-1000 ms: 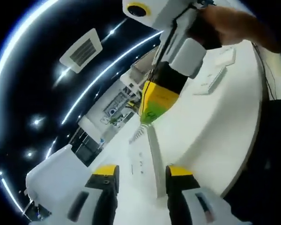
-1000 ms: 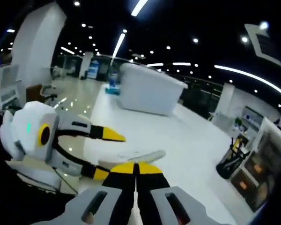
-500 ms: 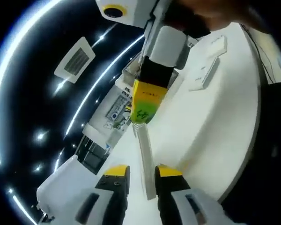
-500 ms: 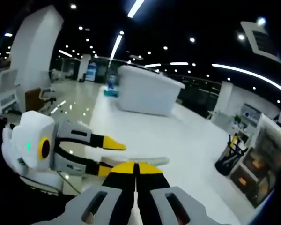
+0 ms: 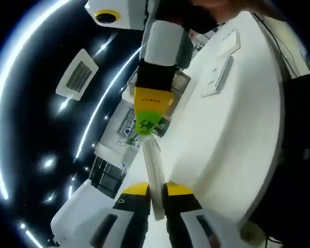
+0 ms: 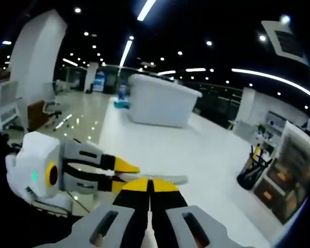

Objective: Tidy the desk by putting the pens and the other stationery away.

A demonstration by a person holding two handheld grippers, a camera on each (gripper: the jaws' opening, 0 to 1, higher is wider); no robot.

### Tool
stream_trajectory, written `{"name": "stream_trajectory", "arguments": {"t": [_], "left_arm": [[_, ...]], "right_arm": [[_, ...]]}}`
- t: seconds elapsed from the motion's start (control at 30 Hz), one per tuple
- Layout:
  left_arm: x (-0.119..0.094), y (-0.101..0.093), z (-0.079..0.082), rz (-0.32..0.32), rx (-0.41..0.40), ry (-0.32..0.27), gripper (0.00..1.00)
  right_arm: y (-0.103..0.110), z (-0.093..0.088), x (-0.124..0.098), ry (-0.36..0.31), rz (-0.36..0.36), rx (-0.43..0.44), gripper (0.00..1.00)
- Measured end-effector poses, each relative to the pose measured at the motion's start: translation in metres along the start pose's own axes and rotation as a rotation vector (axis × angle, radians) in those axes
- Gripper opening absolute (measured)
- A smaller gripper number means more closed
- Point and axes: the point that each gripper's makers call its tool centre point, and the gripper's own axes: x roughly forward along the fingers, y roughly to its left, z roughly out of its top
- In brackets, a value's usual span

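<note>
A slim white pen [image 5: 153,163] hangs in the air over the white desk [image 5: 237,134]. My left gripper [image 5: 156,189] is shut on its near end. My right gripper [image 5: 151,128] reaches in from above, its yellow and green tips shut on the far end. In the right gripper view my right gripper [image 6: 150,184] has its jaws pressed together, and the pen [image 6: 171,180] sticks out to the right behind the tips. The left gripper [image 6: 125,174] comes in there from the left. A black pen holder [image 6: 249,176] with several pens stands at the right of the desk [image 6: 196,155].
A flat white keyboard-like slab [image 5: 219,77] lies on the far part of the desk. A large white box [image 6: 163,101] stands at the desk's far end. Shelving [image 6: 294,165] stands behind the pen holder. A person's hand holds the right gripper at the top of the left gripper view.
My left gripper's jaws have closed from wide apart onto the white pen. Both views have shifted a little with the hands; the right gripper keeps its hold.
</note>
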Motion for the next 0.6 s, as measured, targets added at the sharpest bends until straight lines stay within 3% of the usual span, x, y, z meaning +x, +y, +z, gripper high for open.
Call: {"name": "stream_trajectory", "arguments": {"t": [0.1,0.2,0.4,0.6], "left_arm": [[-0.001,0.003,0.002,0.039,0.053,0.004,0.09],[-0.002,0.006,0.003,0.032,0.028,0.003,0.08],[-0.002,0.007,0.007,0.045,0.084,-0.01,0.08],[-0.004,0.006,0.012,0.042,0.12,-0.025,0.08]], "right_arm": [[-0.001,-0.003,-0.003,0.002,-0.001,-0.002,0.0],[0.0,-0.005,-0.006,-0.006,0.001,-0.006,0.0],[0.0,-0.005,-0.011,-0.037,-0.002,-0.006,0.0],[-0.006,-0.002,-0.024,-0.076,-0.033,-0.009,0.12]]}}
